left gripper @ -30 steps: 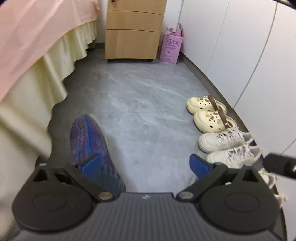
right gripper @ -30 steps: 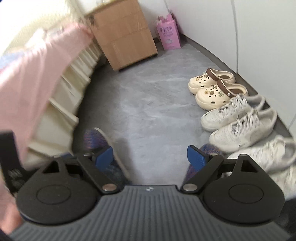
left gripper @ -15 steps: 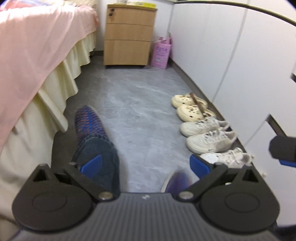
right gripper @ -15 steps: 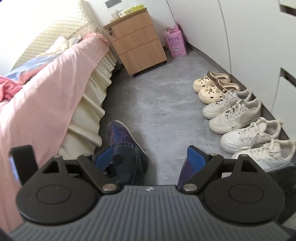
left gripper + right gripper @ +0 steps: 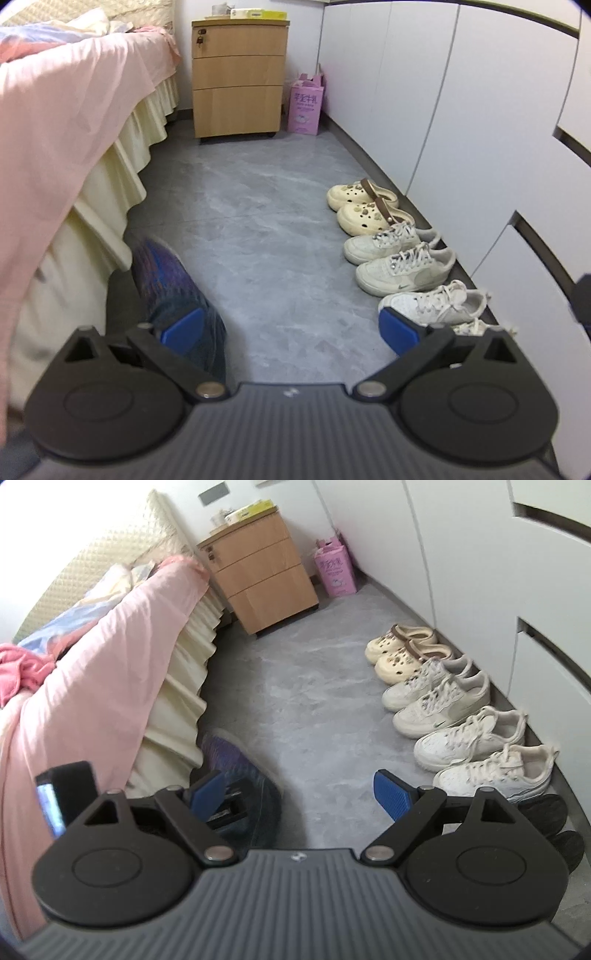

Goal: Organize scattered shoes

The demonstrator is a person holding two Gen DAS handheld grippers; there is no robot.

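The purple-blue knit shoe (image 5: 162,273) lies on the grey floor (image 5: 266,236) beside the bed skirt (image 5: 122,184), apart from the row of clogs (image 5: 364,206) and white sneakers (image 5: 402,262) along the wardrobe. It looks light and soft; I'd pinch its collar. My left gripper (image 5: 288,328) and right gripper (image 5: 299,788) are both spread, empty.

1. The purple knit shoe (image 5: 173,284) is motion-blurred, its heel hidden behind the left tongs (image 5: 290,330).
2. The nearest white sneaker (image 5: 476,326) is mostly hidden behind them.
3. Dark shoes (image 5: 550,812) sit half hidden behind the right tongs (image 5: 299,794).
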